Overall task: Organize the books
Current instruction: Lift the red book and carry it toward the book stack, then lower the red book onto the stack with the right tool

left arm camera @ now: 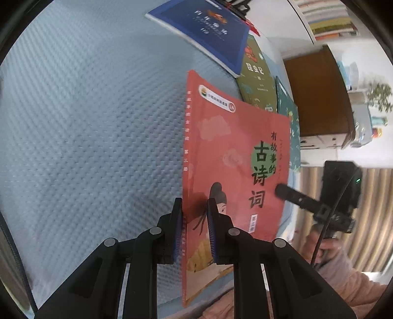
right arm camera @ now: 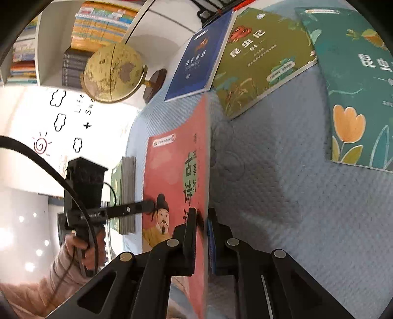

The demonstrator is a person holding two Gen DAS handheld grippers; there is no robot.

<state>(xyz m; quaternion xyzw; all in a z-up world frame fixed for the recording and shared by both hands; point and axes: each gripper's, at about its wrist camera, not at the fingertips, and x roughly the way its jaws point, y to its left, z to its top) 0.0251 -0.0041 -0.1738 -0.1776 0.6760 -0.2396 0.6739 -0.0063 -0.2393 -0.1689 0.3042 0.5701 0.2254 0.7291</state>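
Observation:
A red poetry book (left arm camera: 228,157) is held on edge above the pale blue textured table (left arm camera: 86,122). My left gripper (left arm camera: 194,220) is shut on its spine edge. My right gripper (right arm camera: 202,220) is shut on the same red book (right arm camera: 176,171) at its opposite edge. Each gripper shows in the other's view: the right one (left arm camera: 282,190) reaches the cover from the right, the left one (right arm camera: 147,205) from the left. A blue book (left arm camera: 203,32), an olive green book (left arm camera: 258,81) and a teal book (right arm camera: 361,86) lie flat on the table beyond.
A globe (right arm camera: 113,73) stands at the table's far left corner. A pile of books (right arm camera: 126,193) lies behind the red book. Shelves with books (right arm camera: 98,22) fill the wall. A brown cabinet (left arm camera: 319,98) stands beyond the table.

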